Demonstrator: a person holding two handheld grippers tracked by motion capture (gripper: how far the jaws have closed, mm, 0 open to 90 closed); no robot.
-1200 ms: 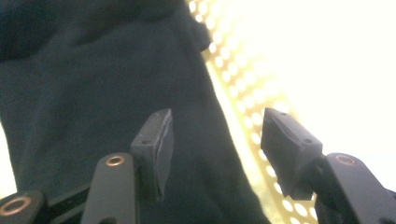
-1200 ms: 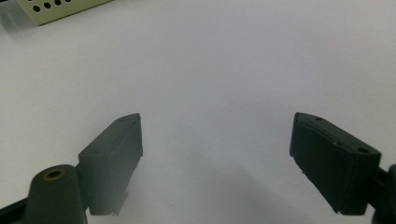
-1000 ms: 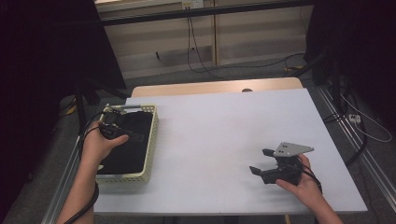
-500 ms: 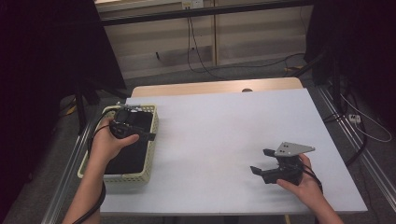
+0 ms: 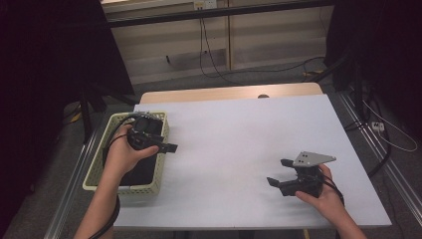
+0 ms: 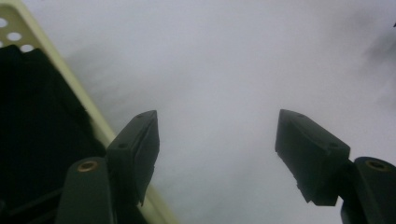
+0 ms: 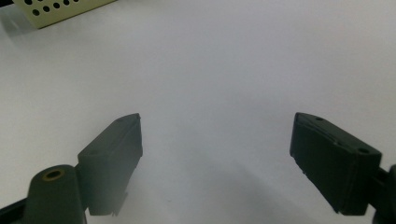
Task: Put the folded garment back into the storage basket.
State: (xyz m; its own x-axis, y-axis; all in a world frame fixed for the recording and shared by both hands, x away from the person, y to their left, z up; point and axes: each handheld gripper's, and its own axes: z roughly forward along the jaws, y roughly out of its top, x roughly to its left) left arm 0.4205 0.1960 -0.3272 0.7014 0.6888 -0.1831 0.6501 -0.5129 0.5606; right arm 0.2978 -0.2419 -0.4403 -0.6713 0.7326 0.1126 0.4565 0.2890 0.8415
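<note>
High view: a person's left hand [image 5: 124,155] holds the left claw [image 5: 166,147] at the right-hand rim of a pale yellow perforated basket [image 5: 155,175], which stands at the left edge of the white worktop [image 5: 239,144]. The claw's black tips reach just past that rim, over the bare worktop. A dark, flat thing [image 5: 134,172] lies inside the basket; what it is cannot be told. The right hand [image 5: 326,196] holds the right claw [image 5: 277,173] near the front right corner of the worktop, well apart from the basket, with its grey three-cornered plate [image 5: 312,159] on top and its tips turned toward the basket side.

In the left gripper view the left claw [image 6: 217,149] is spread wide, its jaws having just been opening, with nothing between them but white worktop [image 6: 233,70]; the basket's rim [image 6: 84,100] runs slantwise past one jaw, and the dark contents [image 6: 37,121] show beyond it.

In the right gripper view the right claw [image 7: 217,156] is likewise spread, with bare worktop [image 7: 210,60] between the jaws, and a corner of the basket [image 7: 60,9] sits far off at the top edge.
</note>
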